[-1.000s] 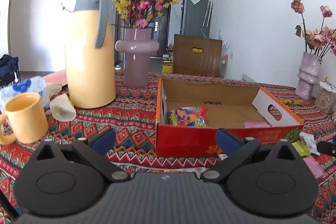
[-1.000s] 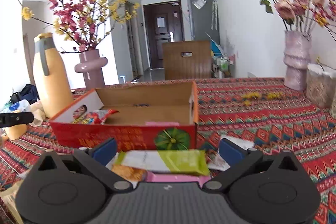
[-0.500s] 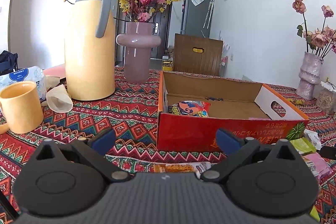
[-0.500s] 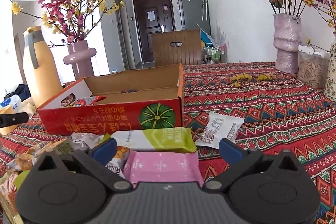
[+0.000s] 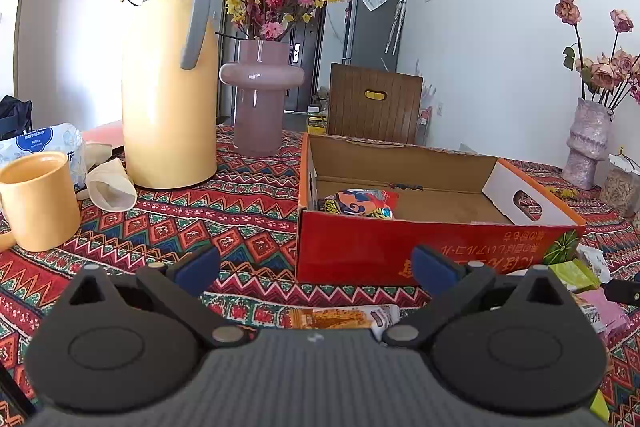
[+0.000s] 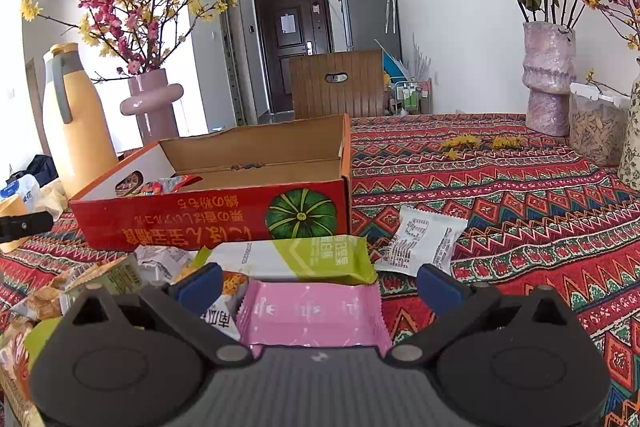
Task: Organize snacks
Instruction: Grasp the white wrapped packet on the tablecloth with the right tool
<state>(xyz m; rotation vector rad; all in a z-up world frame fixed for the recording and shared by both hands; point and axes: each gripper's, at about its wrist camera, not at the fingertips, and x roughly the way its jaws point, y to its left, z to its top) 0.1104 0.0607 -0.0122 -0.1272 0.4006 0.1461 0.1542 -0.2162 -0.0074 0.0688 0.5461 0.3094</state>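
With both grippers spread and empty, the right gripper [image 6: 318,281] hovers over the pink packet [image 6: 312,311] on the bench, near the red box [image 6: 224,211]. Judged step: pick-up. Next, lower, straddle the packet, and close; left gripper [image 5: 316,265] idles.

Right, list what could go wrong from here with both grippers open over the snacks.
1. The right gripper brackets the pink packet, whose far edge meets the green-and-white packet; closing may drag both.
2. The red cardboard box stands just behind the pile, so a low lift could clip its front wall.
3. The left gripper's orange packet lies flat; the fingers might slide over it.
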